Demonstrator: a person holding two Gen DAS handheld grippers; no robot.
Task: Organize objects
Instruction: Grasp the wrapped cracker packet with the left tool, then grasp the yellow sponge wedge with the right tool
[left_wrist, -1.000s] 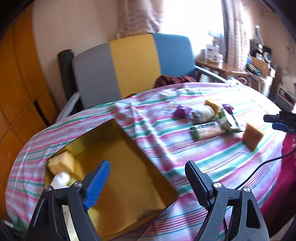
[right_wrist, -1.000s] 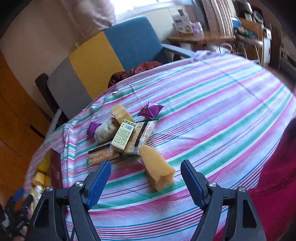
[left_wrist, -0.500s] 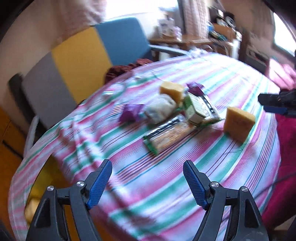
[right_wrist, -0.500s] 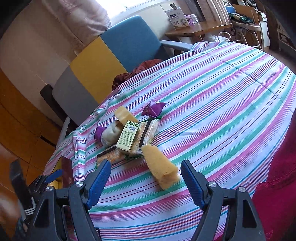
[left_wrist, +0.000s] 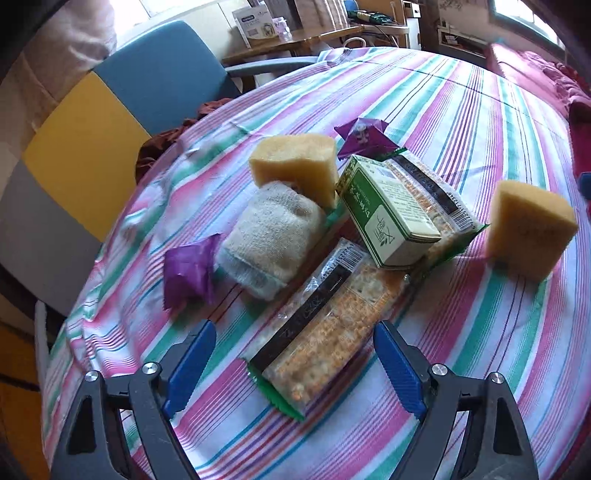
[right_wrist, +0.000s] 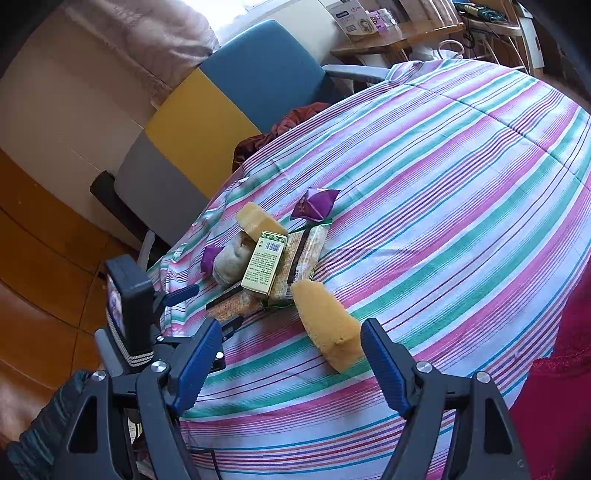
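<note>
the left gripper (left_wrist: 293, 363) hangs low over the striped tablecloth (left_wrist: 461, 332) with its blue fingers spread wide and nothing between them, and the near end of a cracker packet (left_wrist: 325, 328) lies in the gap below. that packet lies flat, its long axis running from the near left corner up and away to the right, where its far end slips under a green box (left_wrist: 388, 210). the box rests tilted on a second cracker packet (left_wrist: 436, 199), long axis running from the far left toward the near right, printed face up. left of the box sits a rolled whitish cloth (left_wrist: 273, 236), and a yellow sponge (left_wrist: 295, 162) leans on the cloth's far side. one purple wrapper (left_wrist: 190, 271) lies just left of the cloth, another purple wrapper (left_wrist: 364, 136) lies past the box. a second sponge (left_wrist: 528, 230) stands alone on the right, apart from the pile. in the right wrist view the right gripper (right_wrist: 291, 363) is likewise released and empty, with this same sponge (right_wrist: 328, 325) lying just ahead of the gap, its long axis pointing from the pile toward the right finger. the left gripper's body shows there as a dark block at the table's left edge, its tips partly covering the near packet. the print on box and packets is too small to read, and the chair (right_wrist: 221, 99) behind the table is cut off by the cloth.
</note>
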